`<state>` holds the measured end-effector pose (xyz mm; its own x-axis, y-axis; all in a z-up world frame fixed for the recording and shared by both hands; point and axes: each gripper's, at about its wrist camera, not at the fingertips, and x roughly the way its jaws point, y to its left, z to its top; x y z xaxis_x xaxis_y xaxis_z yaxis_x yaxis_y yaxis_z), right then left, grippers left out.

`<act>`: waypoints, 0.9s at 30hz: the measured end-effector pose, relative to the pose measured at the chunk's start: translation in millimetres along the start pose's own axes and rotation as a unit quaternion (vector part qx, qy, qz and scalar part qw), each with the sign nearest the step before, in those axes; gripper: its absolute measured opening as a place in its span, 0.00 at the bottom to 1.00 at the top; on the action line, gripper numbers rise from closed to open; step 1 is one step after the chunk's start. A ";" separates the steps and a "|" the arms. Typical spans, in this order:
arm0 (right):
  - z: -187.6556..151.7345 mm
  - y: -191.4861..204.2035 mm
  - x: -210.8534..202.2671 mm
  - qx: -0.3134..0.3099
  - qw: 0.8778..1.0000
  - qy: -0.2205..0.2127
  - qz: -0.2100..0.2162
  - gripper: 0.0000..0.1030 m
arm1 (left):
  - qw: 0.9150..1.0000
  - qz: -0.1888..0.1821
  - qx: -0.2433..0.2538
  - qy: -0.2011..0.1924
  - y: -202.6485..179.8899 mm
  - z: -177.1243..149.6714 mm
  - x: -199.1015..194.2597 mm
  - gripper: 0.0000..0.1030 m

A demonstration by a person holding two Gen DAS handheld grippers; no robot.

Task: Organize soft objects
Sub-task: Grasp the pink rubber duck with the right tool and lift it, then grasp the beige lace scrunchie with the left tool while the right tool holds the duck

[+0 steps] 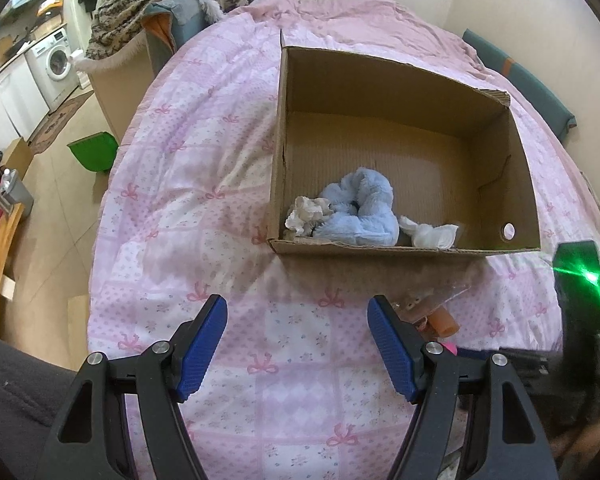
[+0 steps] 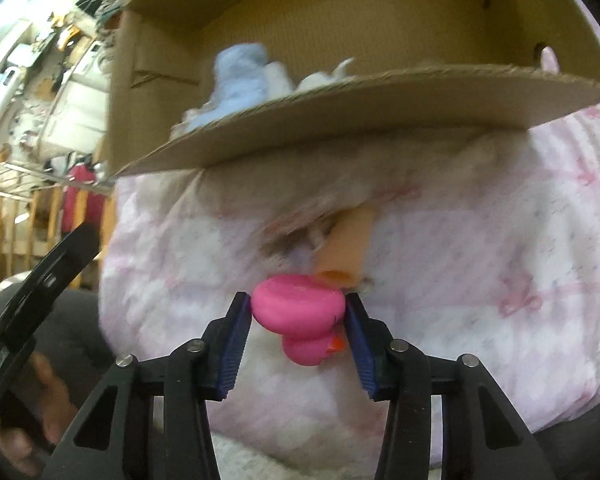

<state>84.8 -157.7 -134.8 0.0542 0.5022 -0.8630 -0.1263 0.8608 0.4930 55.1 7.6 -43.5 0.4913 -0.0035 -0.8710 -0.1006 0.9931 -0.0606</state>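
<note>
My right claw squeezes the pink duck on the bed, so I can lift it into the box. My left claw waits wide and empty, out of the way.

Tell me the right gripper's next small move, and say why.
Probably lift straight up: the right gripper has its pads against both sides of the pink duck toy on the pink quilt, and the cardboard box holding the other soft things lies just ahead.
</note>
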 end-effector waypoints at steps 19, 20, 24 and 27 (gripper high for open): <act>-13.9 -38.5 -120.2 0.064 0.983 -0.170 0.020 0.48 | 0.989 -0.069 0.098 0.091 -76.7 -37.1 44.6 0.68; -14.7 -41.8 -120.3 0.070 0.983 -0.171 0.014 0.48 | 0.987 -0.071 0.106 0.095 -83.1 -39.7 47.3 0.68; -13.4 -54.0 -123.6 0.093 0.979 -0.183 0.018 0.48 | 0.986 -0.059 0.115 0.108 -96.5 -44.0 64.4 0.68; -13.8 -61.4 -123.3 0.107 0.976 -0.186 0.023 0.48 | 0.985 -0.056 0.114 0.121 -101.1 -42.9 78.7 0.68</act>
<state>72.2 -273.6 -60.1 0.4139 0.5018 -0.7595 0.0715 0.8139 0.5766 66.8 -98.1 -126.9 0.2657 -0.1150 -0.9572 0.1529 0.9853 -0.0759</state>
